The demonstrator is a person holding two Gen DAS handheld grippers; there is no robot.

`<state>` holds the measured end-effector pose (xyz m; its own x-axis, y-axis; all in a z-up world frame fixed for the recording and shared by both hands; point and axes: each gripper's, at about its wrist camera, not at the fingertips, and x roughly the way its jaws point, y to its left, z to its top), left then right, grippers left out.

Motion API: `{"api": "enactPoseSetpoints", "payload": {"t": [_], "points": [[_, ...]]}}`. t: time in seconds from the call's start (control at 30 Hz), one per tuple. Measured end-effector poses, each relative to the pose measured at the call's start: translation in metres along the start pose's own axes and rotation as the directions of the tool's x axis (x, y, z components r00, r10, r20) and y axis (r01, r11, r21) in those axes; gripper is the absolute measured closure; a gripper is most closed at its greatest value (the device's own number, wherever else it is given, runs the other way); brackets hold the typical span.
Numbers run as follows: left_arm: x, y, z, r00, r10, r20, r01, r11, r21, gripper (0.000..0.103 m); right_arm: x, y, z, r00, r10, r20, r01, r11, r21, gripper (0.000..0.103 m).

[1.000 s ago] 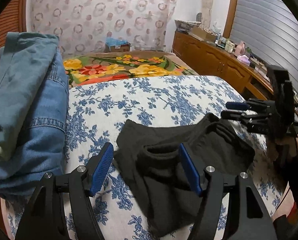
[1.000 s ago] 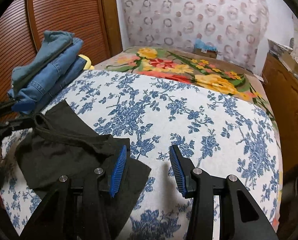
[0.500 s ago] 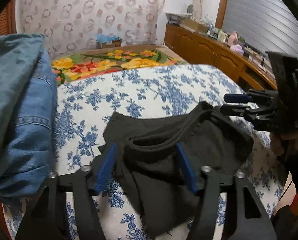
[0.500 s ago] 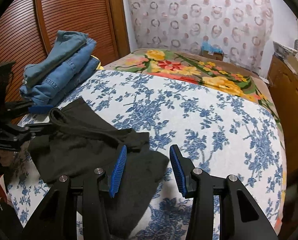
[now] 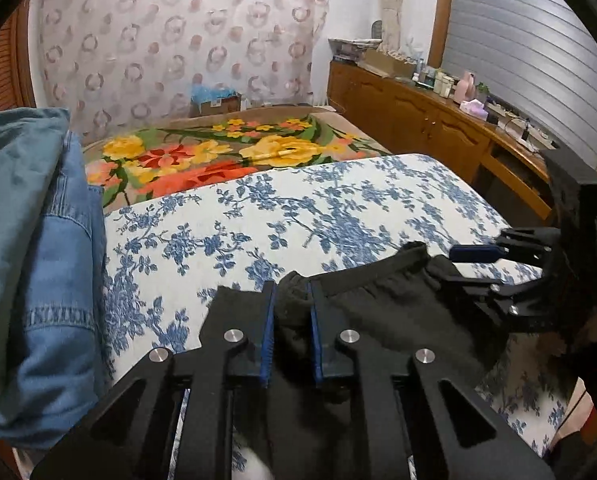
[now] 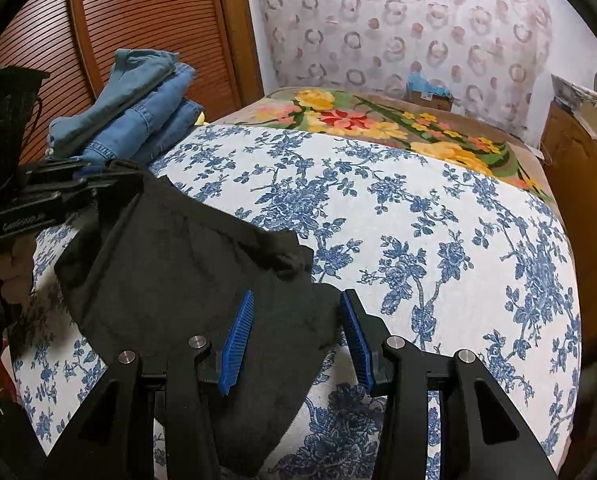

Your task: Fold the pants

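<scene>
While tilted down, left hand-held gripper [image 5: 291, 304] closing on black pants [image 5: 386, 312]; right hand-held gripper [image 6: 296, 316] unclenched

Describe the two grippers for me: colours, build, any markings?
Both are matte black frames with cut-out slots, silver bolt heads and ribbed blue finger pads. Left gripper; right gripper. In the right wrist view, the left gripper's side bears pale lettering, too blurred to read.

No legible text anywhere
</scene>
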<state>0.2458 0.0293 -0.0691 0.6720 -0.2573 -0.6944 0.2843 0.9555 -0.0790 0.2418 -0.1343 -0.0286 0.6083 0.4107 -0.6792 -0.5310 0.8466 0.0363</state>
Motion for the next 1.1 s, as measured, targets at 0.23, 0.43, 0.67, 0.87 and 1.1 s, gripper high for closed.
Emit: {"api": "enactPoseSetpoints", "payload": {"t": [0.23,0.43,0.67,0.87,1.1], "points": [[0.003,0.003,-0.004,0.999,0.025,-0.030,-0.026,0.999,-0.022,0.073,-0.007,0.000,-0.005,1.000,-0.009,0.001,0.009,1.000,0.010,0.056],[-0.015,0.004,-0.015,0.999,0.028,-0.018,-0.029,0.998,-0.047,0.061,-0.024,0.003,-0.011,1.000,-0.010,0.021,0.010,1.000,0.027,0.056],[-0.036,0.001,-0.039,0.999,0.032,-0.014,-0.033,0.998,-0.054,0.061,-0.045,0.010,-0.027,0.999,-0.008,0.039,0.006,0.999,0.051,0.056],[-0.047,0.004,-0.066,0.999,0.040,-0.034,-0.042,0.997,-0.070,0.061,-0.055,0.015,-0.046,1.000,-0.004,0.026,0.001,0.997,0.083,0.056],[-0.049,0.006,-0.085,0.998,0.044,-0.053,-0.049,0.994,-0.102,0.061,-0.058,0.017,-0.058,1.000,-0.004,0.008,0.003,0.993,0.117,0.056]]}}
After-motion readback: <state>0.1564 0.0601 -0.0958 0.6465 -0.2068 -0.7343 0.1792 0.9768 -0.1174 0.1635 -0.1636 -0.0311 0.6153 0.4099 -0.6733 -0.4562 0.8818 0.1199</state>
